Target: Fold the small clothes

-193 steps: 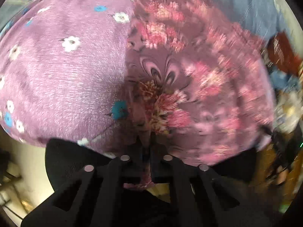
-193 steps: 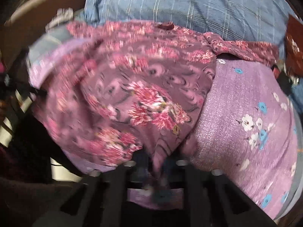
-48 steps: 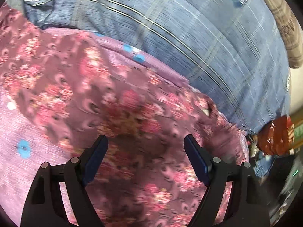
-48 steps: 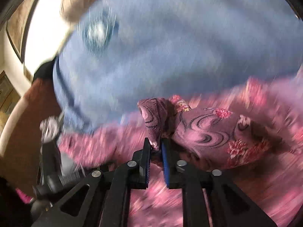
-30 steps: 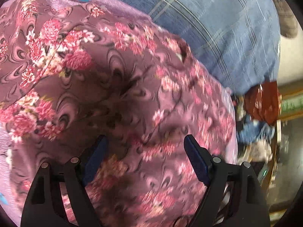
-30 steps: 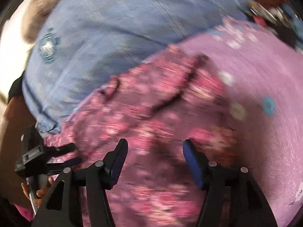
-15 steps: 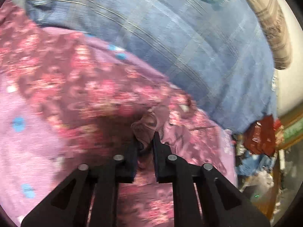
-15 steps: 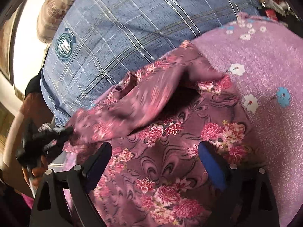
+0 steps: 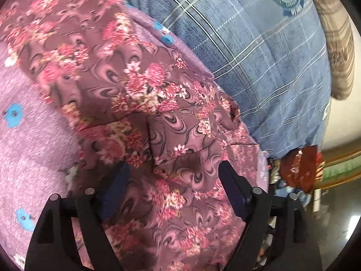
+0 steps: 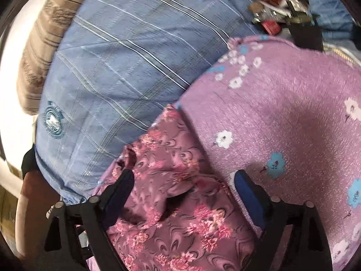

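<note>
Floral garment (image 9: 158, 117) lies rumpled on the purple flowered blanket (image 10: 282, 113) beside a blue plaid pillow (image 10: 126, 63), left tongs (image 9: 173, 187) just reopened and right tongs (image 10: 182, 189) narrowing slightly, both spread, empty: best pinch one edge only, then draw flat.

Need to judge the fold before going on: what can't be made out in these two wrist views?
- Floral garment: outline cut by the left view's edge and gripper; fold state unclear.
- Same garment, right view: near part hidden behind the gripper.
- Clutter at the right view's top: blurred, unidentifiable.
- Red object beyond the blue pillow: too small.
</note>
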Tool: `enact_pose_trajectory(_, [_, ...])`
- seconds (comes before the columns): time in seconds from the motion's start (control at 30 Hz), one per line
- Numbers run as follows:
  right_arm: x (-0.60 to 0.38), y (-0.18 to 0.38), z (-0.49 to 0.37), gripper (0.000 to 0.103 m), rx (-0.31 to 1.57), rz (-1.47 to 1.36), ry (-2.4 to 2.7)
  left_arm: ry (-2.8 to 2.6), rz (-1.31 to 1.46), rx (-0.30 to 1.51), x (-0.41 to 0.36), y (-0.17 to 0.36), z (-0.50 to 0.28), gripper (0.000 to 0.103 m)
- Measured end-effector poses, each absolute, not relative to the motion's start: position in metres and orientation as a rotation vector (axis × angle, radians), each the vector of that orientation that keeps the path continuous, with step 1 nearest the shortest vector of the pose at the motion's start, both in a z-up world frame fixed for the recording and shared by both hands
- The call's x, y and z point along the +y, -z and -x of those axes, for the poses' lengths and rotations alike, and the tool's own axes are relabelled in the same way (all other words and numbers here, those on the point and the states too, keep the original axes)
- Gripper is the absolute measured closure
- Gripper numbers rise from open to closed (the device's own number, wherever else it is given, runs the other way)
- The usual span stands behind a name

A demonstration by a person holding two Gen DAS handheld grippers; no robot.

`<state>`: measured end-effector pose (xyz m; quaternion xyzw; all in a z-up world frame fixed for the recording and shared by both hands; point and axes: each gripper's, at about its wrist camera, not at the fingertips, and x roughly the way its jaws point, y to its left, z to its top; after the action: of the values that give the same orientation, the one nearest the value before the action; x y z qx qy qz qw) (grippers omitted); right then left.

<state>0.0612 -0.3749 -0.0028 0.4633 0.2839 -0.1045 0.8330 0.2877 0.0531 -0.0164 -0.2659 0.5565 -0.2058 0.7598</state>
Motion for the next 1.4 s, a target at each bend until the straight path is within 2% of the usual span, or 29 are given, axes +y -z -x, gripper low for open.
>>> enact_pose_trajectory(0.2, [-0.357,0.001,-0.070,0.020,0.638,-0.905,0.178,0.418,0.566,1.192,0.026,0.030,-0.315,0.024])
enact_pose_trajectory(0.23, [-0.355,0.003,-0.070,0.020,0.644,-0.899,0.173,0.422,0.565,1.165,0.025,0.028,-0.316,0.038])
enact_pose_trajectory(0.27, [-0.353,0.005,-0.069,0.020,0.658,-0.899,0.165,0.460,0.549,1.140,0.022,0.022,-0.316,0.078])
enact_pose_trajectory(0.3, [-0.352,0.007,-0.068,0.021,0.671,-0.902,0.165,0.497,0.537,1.141,0.020,0.019,-0.315,0.096])
enact_pose_trajectory(0.33, [-0.351,0.009,-0.066,0.021,0.676,-0.904,0.163,0.535,0.528,1.139,0.021,0.013,-0.313,0.098])
enact_pose_trajectory(0.57, [-0.323,-0.015,-0.064,0.022,0.641,-0.806,0.095,0.588,0.514,1.100,0.075,-0.019,-0.269,0.096])
enact_pose_trajectory(0.6, [-0.319,-0.017,-0.065,0.021,0.638,-0.790,0.093,0.541,0.502,1.097,0.087,-0.019,-0.257,0.093])
enact_pose_trajectory(0.67, [-0.308,-0.022,-0.073,0.021,0.622,-0.762,0.062,0.495,0.510,1.101,0.101,-0.015,-0.243,0.068])
enact_pose_trajectory(0.73, [-0.291,-0.027,-0.097,0.021,0.632,-0.752,-0.023,0.449,0.534,1.118,0.116,-0.008,-0.229,0.058])
enact_pose_trajectory(0.93, [-0.213,-0.016,-0.185,0.022,0.786,-0.580,-0.211,0.412,0.561,1.193,0.127,0.000,-0.214,0.056])
enact_pose_trajectory(1.03, [-0.179,0.000,-0.201,0.030,0.893,-0.614,-0.358,0.385,0.578,1.184,0.136,-0.003,-0.208,0.043])
enact_pose_trajectory(1.2, [-0.136,-0.007,-0.144,0.030,0.970,-0.494,-0.650,0.401,0.611,1.222,0.129,0.000,-0.206,0.040])
enact_pose_trajectory(1.27, [-0.147,-0.005,-0.114,0.030,0.975,-0.519,-0.653,0.417,0.605,1.246,0.114,0.004,-0.203,0.030])
enact_pose_trajectory(1.4, [-0.192,0.003,-0.069,0.029,0.949,-0.616,-0.582,0.496,0.602,1.326,0.074,0.014,-0.200,0.029])
